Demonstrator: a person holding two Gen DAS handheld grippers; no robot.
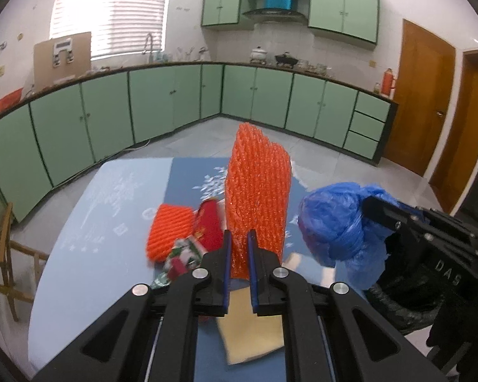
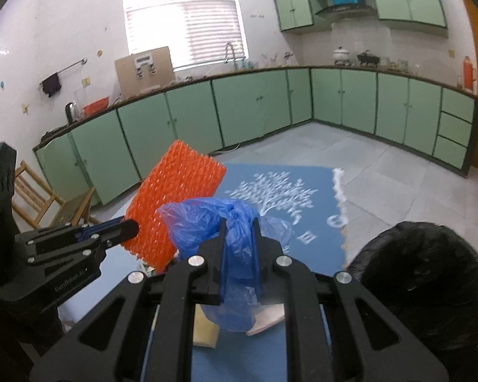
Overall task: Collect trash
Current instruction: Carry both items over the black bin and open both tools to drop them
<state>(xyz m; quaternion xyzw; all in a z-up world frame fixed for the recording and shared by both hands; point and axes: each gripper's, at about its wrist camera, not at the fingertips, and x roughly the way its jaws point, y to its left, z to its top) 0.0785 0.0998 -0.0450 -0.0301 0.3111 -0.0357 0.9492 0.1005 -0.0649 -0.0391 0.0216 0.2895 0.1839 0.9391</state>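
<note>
My left gripper [image 1: 239, 238] is shut on an orange foam net sleeve [image 1: 258, 191], which stands up above the blue table [image 1: 95, 222]; that sleeve [image 2: 175, 203] also shows at the left of the right wrist view, pinched by the left gripper [image 2: 127, 229]. My right gripper [image 2: 237, 226] is shut on a crumpled blue plastic bag [image 2: 207, 219], seen at the right of the left wrist view as a blue plastic bag [image 1: 334, 222] in the right gripper [image 1: 379, 210]. On the table lie a second orange net sleeve [image 1: 169, 232], a red wrapper [image 1: 210, 222] and a beige sheet [image 1: 251, 328].
A black bin lined with a black bag [image 2: 423, 286] stands at the table's right edge, and its rim [image 1: 408, 305] shows below the right gripper. A wooden chair [image 1: 3, 254] stands left of the table. Green cabinets [image 1: 175, 102] line the far walls, wooden doors [image 1: 427, 95] at right.
</note>
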